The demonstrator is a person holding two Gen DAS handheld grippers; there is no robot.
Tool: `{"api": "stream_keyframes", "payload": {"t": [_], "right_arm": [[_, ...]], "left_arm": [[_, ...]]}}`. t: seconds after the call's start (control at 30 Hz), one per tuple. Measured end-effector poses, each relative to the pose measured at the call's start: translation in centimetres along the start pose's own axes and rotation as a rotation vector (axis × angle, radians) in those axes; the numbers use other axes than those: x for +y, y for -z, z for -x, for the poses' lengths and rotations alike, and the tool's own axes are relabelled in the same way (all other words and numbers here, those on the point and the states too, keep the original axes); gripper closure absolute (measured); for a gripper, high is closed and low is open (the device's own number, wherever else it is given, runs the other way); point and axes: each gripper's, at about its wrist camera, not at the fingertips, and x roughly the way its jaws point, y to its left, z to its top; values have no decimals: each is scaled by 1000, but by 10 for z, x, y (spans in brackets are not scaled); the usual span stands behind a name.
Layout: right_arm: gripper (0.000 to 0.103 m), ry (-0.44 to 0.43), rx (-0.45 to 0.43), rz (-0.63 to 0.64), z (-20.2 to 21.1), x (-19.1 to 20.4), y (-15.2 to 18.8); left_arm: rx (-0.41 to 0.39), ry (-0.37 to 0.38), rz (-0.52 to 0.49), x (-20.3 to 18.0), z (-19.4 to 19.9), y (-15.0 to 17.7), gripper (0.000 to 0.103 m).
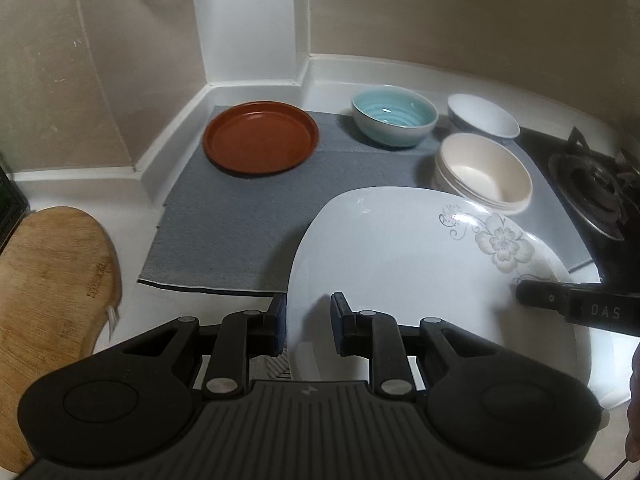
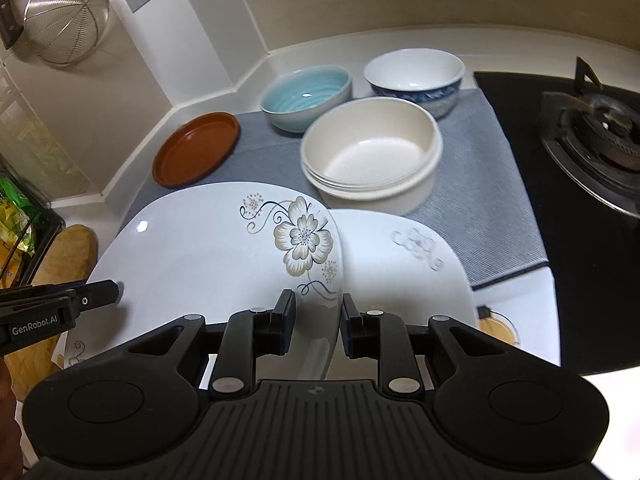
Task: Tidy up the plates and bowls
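Left gripper [image 1: 308, 316]: we find its jaws narrowed onto the left rim of the floral white plate [image 1: 400, 264], one pad under the edge and one on the upper face; it grips the plate.
Right gripper [image 2: 316, 316]: we find its jaws likewise narrowed on the right rim of the same plate [image 2: 208, 248], one finger on top and one beyond the edge; it grips the plate.
Held plate: we record it carried between the two grippers, raised above the counter and tilted, its flower motif on the side by the right gripper.
Second white plate [image 2: 404, 264]: lies just beyond the right gripper, partly under the held plate's rim, with a blurred motif, overlapping the grey mat [image 2: 480, 184].
Cream bowls [image 2: 372, 156]: a nested stack on the mat, straight ahead of the right gripper, just past the plates.
Teal bowl [image 2: 306, 96]: farther ahead, behind and left of the cream stack.
Blue-patterned bowl [image 2: 416, 76]: beside the teal bowl to its right, at the mat's far edge.
Brown plate [image 1: 260, 138]: ahead of the left gripper, on the mat's far left corner, apart from the bowls.
Gas burner [image 2: 596, 128]: we note it well to the right of the right gripper.
Wooden board [image 1: 52, 280]: left of the left gripper, on the white counter.
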Motion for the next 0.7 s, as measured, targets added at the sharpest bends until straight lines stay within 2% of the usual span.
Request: {"api": "stream_keyframes", "payload": {"t": [0.7], "right_arm": [[78,-23,27,-19,-3,-30,6]], "left_arm": [[22,-42,-30,-32,-5,6,78]]}}
